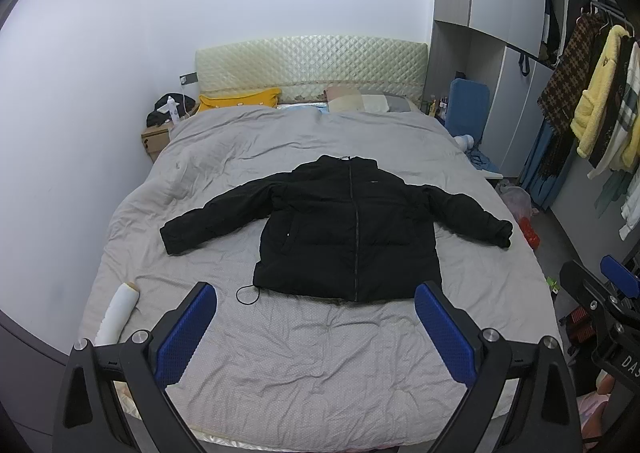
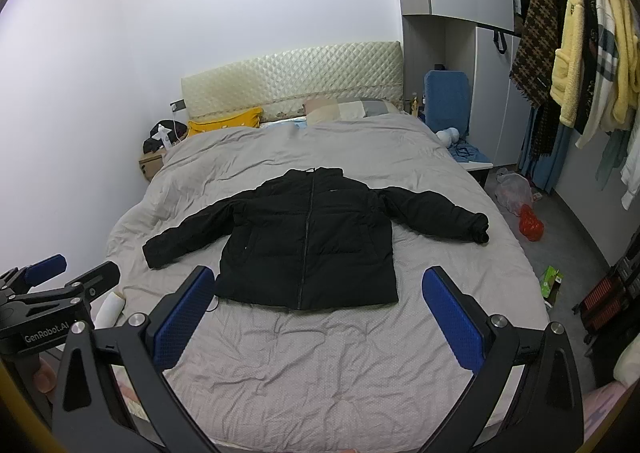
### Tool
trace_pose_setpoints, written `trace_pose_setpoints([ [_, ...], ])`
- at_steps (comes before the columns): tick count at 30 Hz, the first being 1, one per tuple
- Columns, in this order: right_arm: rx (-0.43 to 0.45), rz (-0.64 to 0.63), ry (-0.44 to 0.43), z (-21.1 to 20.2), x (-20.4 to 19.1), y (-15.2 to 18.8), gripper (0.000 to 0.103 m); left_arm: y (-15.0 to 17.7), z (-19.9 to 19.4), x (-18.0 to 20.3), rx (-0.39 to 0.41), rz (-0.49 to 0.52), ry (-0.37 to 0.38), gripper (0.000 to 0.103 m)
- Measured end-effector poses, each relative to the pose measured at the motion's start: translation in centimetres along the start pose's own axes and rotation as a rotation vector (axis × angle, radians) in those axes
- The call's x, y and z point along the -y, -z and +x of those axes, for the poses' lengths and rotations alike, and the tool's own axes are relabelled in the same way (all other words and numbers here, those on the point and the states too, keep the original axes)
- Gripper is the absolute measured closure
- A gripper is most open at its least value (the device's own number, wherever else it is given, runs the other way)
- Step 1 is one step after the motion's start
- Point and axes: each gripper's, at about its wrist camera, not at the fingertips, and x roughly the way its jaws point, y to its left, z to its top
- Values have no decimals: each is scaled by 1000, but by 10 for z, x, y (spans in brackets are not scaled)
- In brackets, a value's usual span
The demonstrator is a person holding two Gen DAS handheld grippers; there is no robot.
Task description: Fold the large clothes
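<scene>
Holding both tools above the foot of the bed (image 1: 320,365), we keep them over bare grey duvet. Our left gripper (image 1: 316,333) has its blue pads (image 1: 184,333) spread wide apart with nothing between them but cloth well below. Our right gripper (image 2: 320,317) stands the same way, its pads (image 2: 452,317) wide apart and gripping nothing. In the right wrist view the left tool shows at the left edge, and fingertips of our hand (image 2: 44,377) wrap its handle.

Just past the pads lies the jacket (image 1: 344,229), black and puffy, spread flat on the duvet in the middle of the bed. Its front faces up, the zip closed, the hem nearest us and the collar toward the headboard (image 1: 312,65). Both sleeves stretch out to the sides and slant slightly toward us. A thin drawcord (image 1: 248,295) loops out from the hem's left corner. Neither gripper touches the jacket.

Near the bed's left edge, beside the left tool, lies a white roll (image 1: 118,317).

Farther on, a yellow pillow (image 1: 240,99) and pale pillows (image 1: 360,101) sit against the quilted headboard. A box (image 1: 154,139) with dark things on it stands left of the bed. On the right, a blue chair (image 1: 468,105) stands by the wardrobe, bags (image 2: 516,193) lie on the floor, and coats (image 2: 576,49) hang from a rail.
</scene>
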Motion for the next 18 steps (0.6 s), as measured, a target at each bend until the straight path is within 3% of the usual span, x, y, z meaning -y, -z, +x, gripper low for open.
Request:
trace_pose_setpoints([
  [18,4,1,1,-4,1,-1,0,2,-3,-6,9,-6,12,3],
])
